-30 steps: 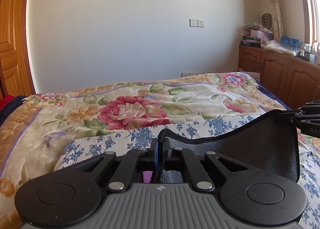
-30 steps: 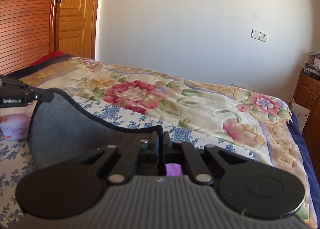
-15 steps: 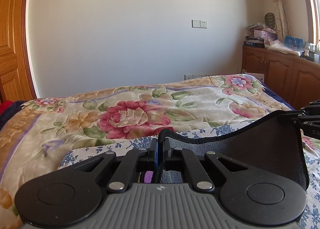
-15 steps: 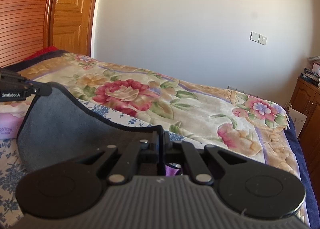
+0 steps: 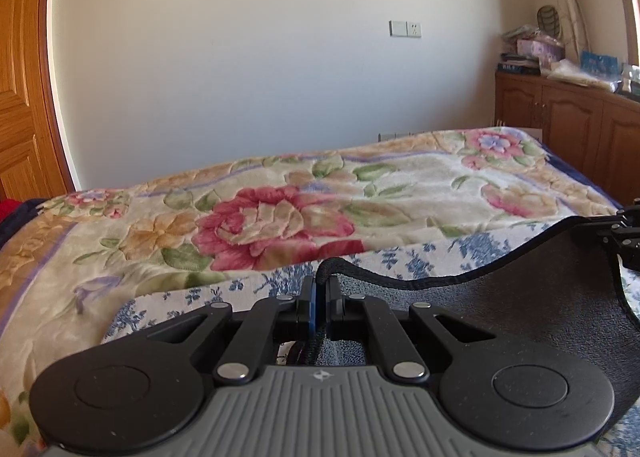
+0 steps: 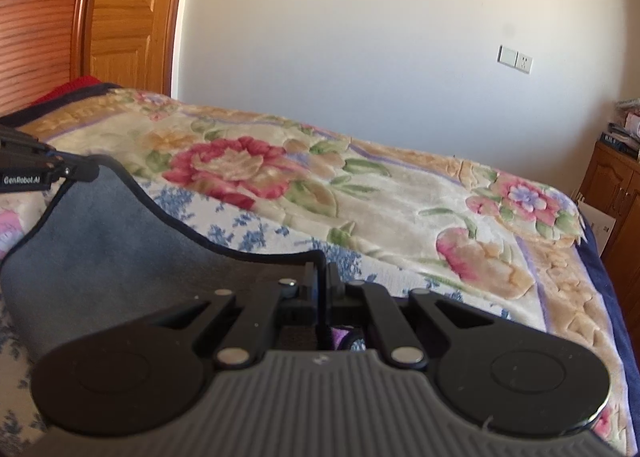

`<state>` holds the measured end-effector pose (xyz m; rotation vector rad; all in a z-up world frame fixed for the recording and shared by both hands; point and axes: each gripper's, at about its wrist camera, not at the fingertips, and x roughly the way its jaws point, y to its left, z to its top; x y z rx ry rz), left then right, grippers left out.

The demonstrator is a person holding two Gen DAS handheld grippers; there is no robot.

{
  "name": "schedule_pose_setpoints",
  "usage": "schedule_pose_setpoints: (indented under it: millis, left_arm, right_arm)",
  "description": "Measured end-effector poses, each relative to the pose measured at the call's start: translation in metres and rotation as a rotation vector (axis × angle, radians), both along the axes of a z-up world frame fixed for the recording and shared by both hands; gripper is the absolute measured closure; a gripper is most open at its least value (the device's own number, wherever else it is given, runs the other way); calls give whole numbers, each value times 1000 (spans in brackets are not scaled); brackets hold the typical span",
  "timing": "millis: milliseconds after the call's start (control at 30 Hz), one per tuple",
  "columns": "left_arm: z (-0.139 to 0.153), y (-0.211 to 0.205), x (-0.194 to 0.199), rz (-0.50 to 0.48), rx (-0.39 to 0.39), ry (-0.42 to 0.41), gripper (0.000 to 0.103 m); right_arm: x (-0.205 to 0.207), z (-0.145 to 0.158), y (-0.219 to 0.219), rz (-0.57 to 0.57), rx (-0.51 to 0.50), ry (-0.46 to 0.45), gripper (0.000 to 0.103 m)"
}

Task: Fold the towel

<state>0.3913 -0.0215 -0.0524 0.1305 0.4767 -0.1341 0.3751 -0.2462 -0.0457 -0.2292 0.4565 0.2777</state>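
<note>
A dark grey towel with black edging hangs stretched between my two grippers above the bed. My left gripper is shut on one top corner of the towel. My right gripper is shut on the other top corner; the towel spreads to its left. The right gripper's tip shows at the right edge of the left wrist view, and the left gripper's tip at the left edge of the right wrist view. The towel's lower part is hidden behind the gripper bodies.
Under the towel lies a blue-flowered white sheet on a bed with a floral blanket. A wooden cabinet with clutter stands at the right, a wooden door at the left, a plain wall behind.
Both grippers have lifted and moved with the towel held taut; the bed sits lower in the views and the towel's top edge has risen and tilted.
</note>
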Motion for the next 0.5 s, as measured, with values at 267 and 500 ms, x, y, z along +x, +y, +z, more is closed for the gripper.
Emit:
schedule_pose_setpoints:
  millis: [267, 500]
  left_arm:
    - [-23, -2, 17, 12, 16, 56, 98]
    - [-41, 0, 26, 33, 47, 95, 94]
  right_arm:
    - [12, -22, 0, -3, -18, 59, 99]
    - [17, -33, -3, -10, -13, 90, 99]
